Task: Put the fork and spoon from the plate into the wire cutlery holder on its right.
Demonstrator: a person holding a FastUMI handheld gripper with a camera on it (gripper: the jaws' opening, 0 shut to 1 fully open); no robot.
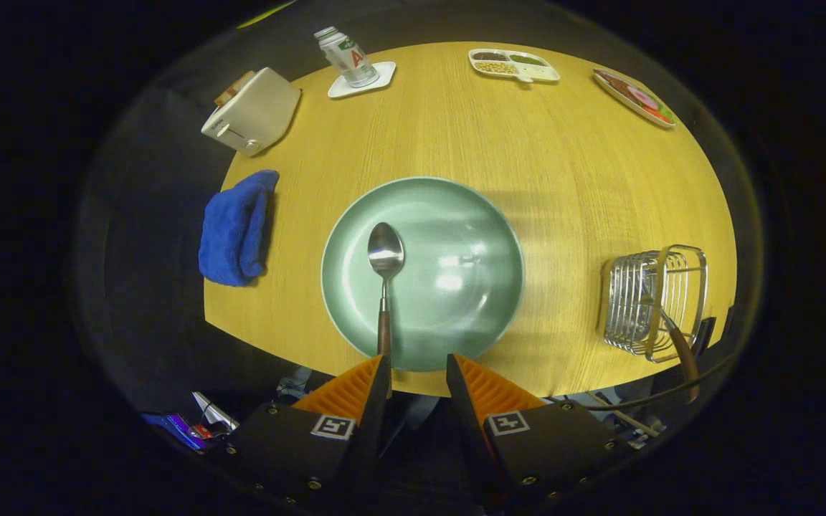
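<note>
We are looking down on the table (563, 172). The plate (470, 215) is lying just ahead of the fingers, with the holder (642, 301) at its 3 o'clock, a fork (678, 344) already leaning inside. The spoon (386, 254) is resting on the plate, handle toward 6 o'clock. The gripper (417, 373) is hovering released, empty. Risk: the handle is lying beside the left finger, not between; closing now may miss or flick it.

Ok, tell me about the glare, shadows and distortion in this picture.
Gripper view: lamp glare sits in the green plate and on the spoon bowl; fisheye bends the table edge into a curve; a soft shadow falls from the plate toward the wire holder; the open gripper fingers are sharp, and beyond the table it goes dark.
</note>
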